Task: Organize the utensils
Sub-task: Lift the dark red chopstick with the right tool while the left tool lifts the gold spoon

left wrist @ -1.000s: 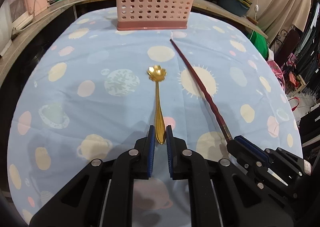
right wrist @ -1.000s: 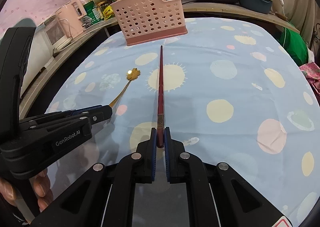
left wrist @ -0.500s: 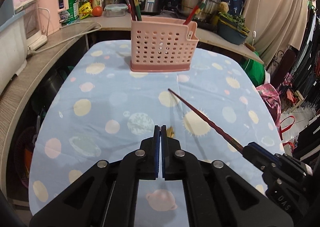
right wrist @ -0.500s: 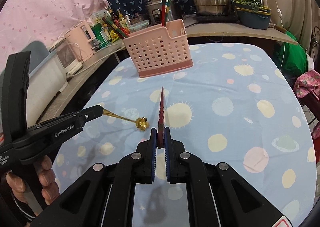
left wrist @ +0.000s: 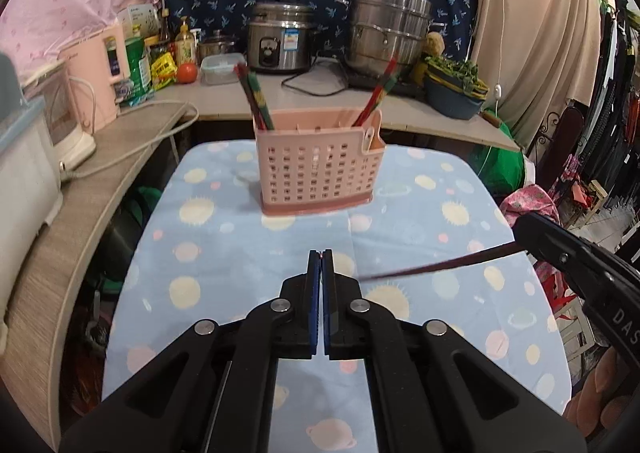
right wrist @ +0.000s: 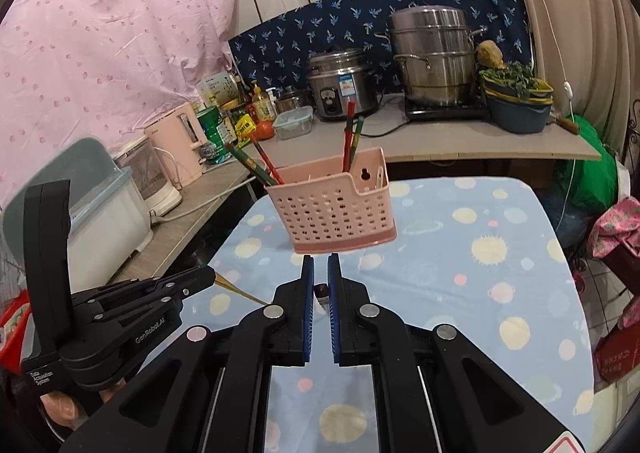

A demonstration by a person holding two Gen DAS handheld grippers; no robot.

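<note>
Both grippers have risen off the table since a second ago, each carrying its utensil: spoon and chopstick, then flat on the cloth, are now in the air. Left gripper (left wrist: 321, 253): jaws pressed together. From its own camera the spoon is hidden by the fingers; in the right wrist view a thin gold handle, the spoon (right wrist: 236, 289), sticks out from the left gripper's tip and slopes down toward the right gripper (right wrist: 321, 258) until it passes behind that one's black frame. Bowl of the spoon not visible. Right gripper: jaws narrow, closed on the dark red chopstick (left wrist: 436, 267); its butt end shows between the blue pads in the right wrist view, and in the left wrist view the shaft runs out leftward, blurred, above the blue spotted tablecloth (left wrist: 224, 249). Pink perforated basket (left wrist: 318, 169) stands upright at the far end of the table, well ahead of both grippers, with several red-and-green chopsticks (right wrist: 350, 137) already standing in it, some leaning left, some right. Behind, on the counter: rice cooker (right wrist: 340, 83) and steel steamer pot (right wrist: 434, 61).
</note>
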